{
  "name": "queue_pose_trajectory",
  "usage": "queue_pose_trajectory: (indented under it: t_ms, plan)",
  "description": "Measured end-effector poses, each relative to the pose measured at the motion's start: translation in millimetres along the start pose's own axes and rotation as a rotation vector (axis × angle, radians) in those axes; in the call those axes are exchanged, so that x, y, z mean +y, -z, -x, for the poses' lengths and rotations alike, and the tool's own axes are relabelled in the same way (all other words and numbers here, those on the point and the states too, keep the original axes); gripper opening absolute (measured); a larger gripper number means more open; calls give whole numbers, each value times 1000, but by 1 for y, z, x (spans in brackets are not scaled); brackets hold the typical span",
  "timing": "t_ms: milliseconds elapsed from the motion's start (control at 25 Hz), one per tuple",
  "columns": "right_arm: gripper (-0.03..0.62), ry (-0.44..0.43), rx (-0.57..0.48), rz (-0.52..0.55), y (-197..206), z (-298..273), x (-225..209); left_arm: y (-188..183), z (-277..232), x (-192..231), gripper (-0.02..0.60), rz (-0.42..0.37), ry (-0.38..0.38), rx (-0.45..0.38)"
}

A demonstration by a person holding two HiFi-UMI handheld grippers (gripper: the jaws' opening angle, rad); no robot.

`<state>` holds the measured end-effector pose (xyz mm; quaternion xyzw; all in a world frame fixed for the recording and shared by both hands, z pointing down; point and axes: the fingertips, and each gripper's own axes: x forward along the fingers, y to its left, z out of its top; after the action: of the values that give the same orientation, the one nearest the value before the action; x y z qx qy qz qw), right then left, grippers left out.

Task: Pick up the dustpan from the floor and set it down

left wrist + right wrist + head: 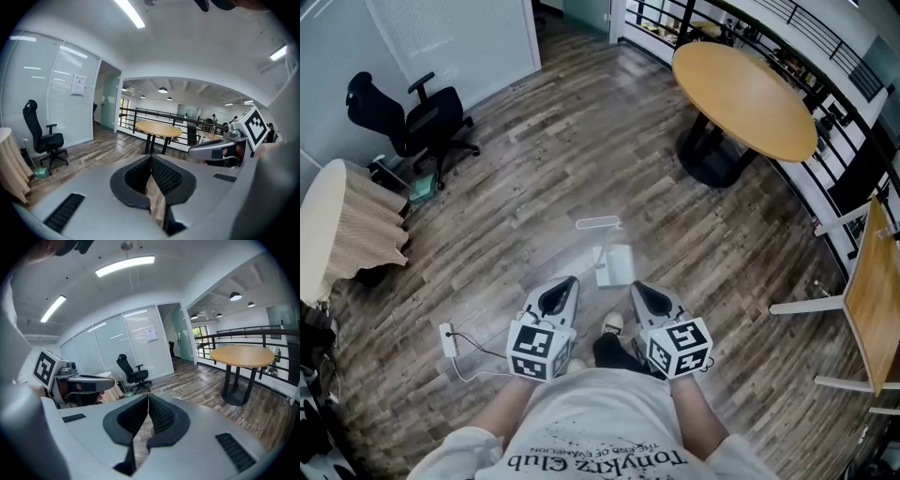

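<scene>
Seen from above, a pale dustpan [616,265] lies on the wood floor [534,169] just ahead of the left gripper [571,280] and right gripper [637,285], both with jaws together and empty. To lift it well, 1 gripper's jaws probably need to part before lowering, then close on the rim or handle (hard to make out here).

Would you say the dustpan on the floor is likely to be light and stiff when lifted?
The dustpan looks like thin pale plastic, so probably light and fairly stiff. Flat on the smooth floor, it may slide if nudged.

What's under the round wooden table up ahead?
Only its dark pedestal base on the plank floor shows under the round table; from overhead, its top covers the rest.
</scene>
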<state>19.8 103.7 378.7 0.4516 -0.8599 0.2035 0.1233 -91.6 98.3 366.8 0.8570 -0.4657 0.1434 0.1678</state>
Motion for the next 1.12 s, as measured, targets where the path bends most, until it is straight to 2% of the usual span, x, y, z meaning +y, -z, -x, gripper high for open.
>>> queue_pose_trajectory:
  t_ms: [320, 640, 800, 1120]
  plan:
    - [26, -53, 33, 10, -19, -30, -53, -28, -61, 1, 23, 12, -36, -6]
    - [26, -58, 50, -7, -29, -49, -73, -31, -80, 14, 23, 21, -56, 20]
    - [26, -40, 55, -28, -29, -58, -73, -32, -88, 26, 23, 26, -37, 35]
    - [26, 25, 60, -66, -28, -67, -79, -34, -106, 37, 23, -49, 34, 76]
